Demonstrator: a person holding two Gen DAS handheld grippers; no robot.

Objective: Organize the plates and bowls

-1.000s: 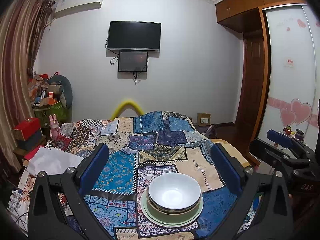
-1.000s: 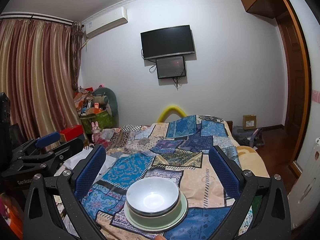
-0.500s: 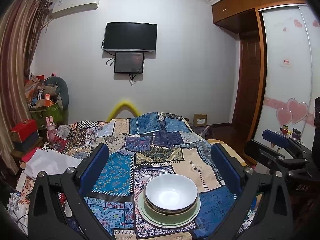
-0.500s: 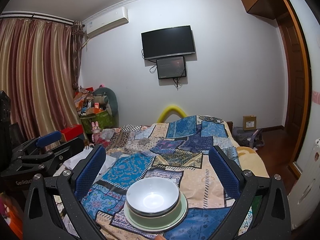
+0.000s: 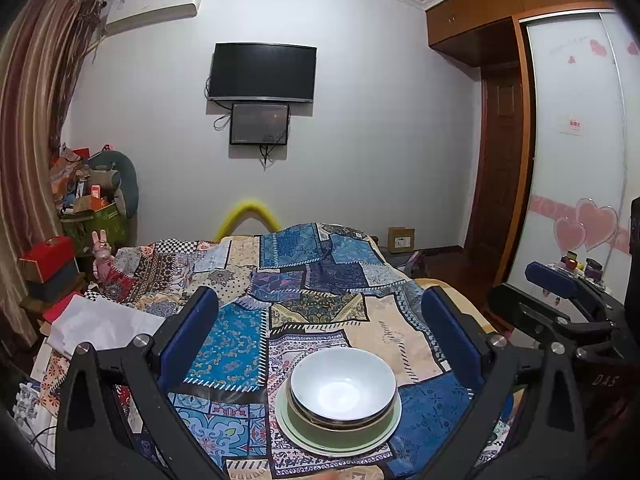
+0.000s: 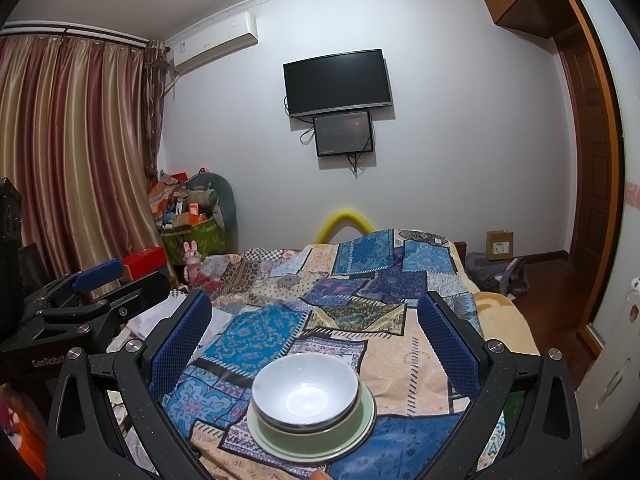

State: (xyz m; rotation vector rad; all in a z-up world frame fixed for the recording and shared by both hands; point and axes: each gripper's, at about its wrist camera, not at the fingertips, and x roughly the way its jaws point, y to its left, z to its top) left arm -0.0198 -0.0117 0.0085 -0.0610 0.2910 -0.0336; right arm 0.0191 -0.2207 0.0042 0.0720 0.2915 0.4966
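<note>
Black left gripper [image 6: 100, 276] marked "GenRobot"; right [image 5: 552, 280] "DAS".

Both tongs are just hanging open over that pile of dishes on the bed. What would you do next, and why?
Probably back off: the white bowl already nests in the green bowl on the plates, nothing else loose shows, and both left tongs and right tongs are open.

Dim, even indoor light; sharp centre, strong fisheye bending, dark vignetted corners.
</note>
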